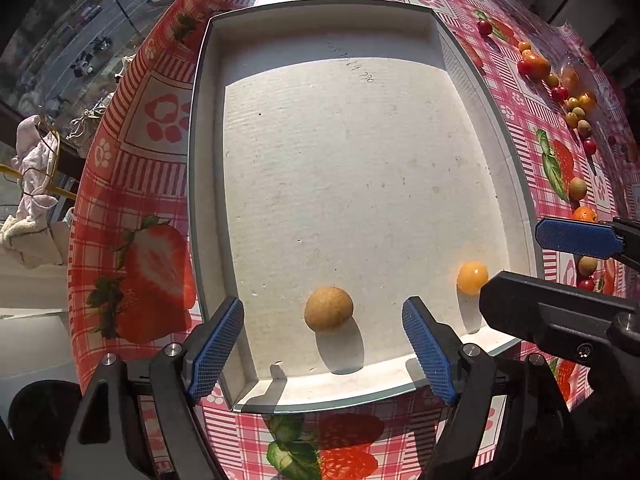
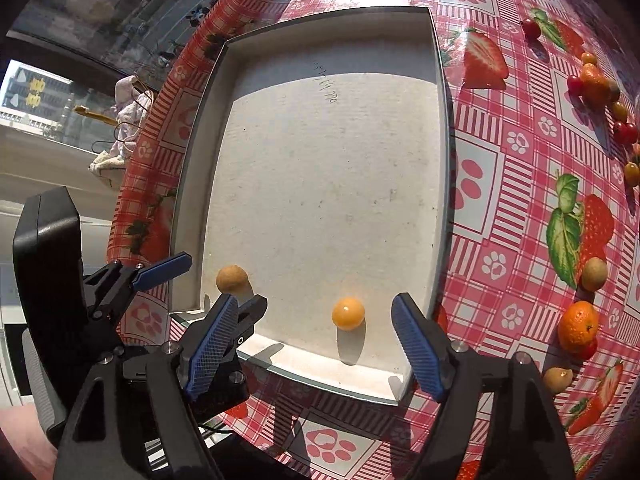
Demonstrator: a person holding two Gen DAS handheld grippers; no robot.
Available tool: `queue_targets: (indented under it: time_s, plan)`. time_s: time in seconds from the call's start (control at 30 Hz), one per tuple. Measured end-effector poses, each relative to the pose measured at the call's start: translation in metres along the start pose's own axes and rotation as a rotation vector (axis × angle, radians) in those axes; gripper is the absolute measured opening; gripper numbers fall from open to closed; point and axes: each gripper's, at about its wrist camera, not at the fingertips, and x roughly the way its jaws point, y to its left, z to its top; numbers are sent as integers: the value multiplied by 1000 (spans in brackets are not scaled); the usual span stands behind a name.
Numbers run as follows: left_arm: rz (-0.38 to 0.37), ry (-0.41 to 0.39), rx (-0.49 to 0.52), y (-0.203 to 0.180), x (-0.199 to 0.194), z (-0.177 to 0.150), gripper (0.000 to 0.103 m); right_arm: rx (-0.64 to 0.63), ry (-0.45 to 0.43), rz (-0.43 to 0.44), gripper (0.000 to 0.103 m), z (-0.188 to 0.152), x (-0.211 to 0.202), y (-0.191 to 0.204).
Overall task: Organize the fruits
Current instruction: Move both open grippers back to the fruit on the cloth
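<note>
Sunlit tabletop under a pink-and-red strawberry-print cloth (image 1: 132, 184); a window with a street below sits at ten o'clock in the left wrist view.

Shallow white box (image 1: 400, 384) lies flat on the cloth, open side up, half its floor in sun.

Left gripper (image 1: 323, 356) points down over the box's near end, blue pads well apart, nothing between them pressed. Tan round fruit (image 1: 329, 309) rests on the box floor at twelve o'clock from that gripper, between the finger lines but free of both pads.

Right gripper (image 2: 318, 346) also stands wide, pads touching nothing. Yellow-orange round fruit (image 2: 348, 313) sits on the box floor between its fingers, loose, near the box's near wall. In this view the tan fruit lies at nine o'clock of it, by the near left corner.

Scattered fruits (image 1: 560, 84) remain on the cloth outside the box at two to three o'clock: small red, yellow and tan ones, plus an orange mandarin (image 2: 579, 326) at three o'clock in the right wrist view.
</note>
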Motion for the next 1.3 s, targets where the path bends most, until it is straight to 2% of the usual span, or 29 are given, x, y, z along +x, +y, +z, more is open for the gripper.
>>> queue_targets:
  time_s: [0.13, 0.27, 0.53, 0.8, 0.97, 1.07, 1.13, 1.27, 1.3]
  plan:
    - [3, -10, 31, -9, -7, 7, 83, 18, -34, 43, 87, -3, -20, -9]
    - [5, -26, 78, -29, -16, 18, 83, 67, -50, 22, 87, -13, -33, -28]
    - [-12, -45, 190, -86, -27, 37, 83, 252, -44, -54, 87, -48, -56, -99]
    - [-80, -49, 315, -153, -33, 63, 83, 446, -57, -121, 87, -95, -75, -173]
    - [-104, -30, 381, -198, -18, 79, 83, 510, -69, -191, 87, -110, -86, -211]
    - [-132, -9, 411, -218, -8, 87, 83, 516, -91, -203, 87, -110, -89, -225]
    - [-140, 1, 438, -230, -2, 91, 83, 501, -101, -222, 84, -108, -88, -231]
    - [-142, 21, 479, -248, 11, 100, 83, 475, -106, -186, 69, -103, -86, -235]
    - [-139, 27, 485, -251, 14, 102, 83, 462, -107, -179, 68, -102, -85, -234]
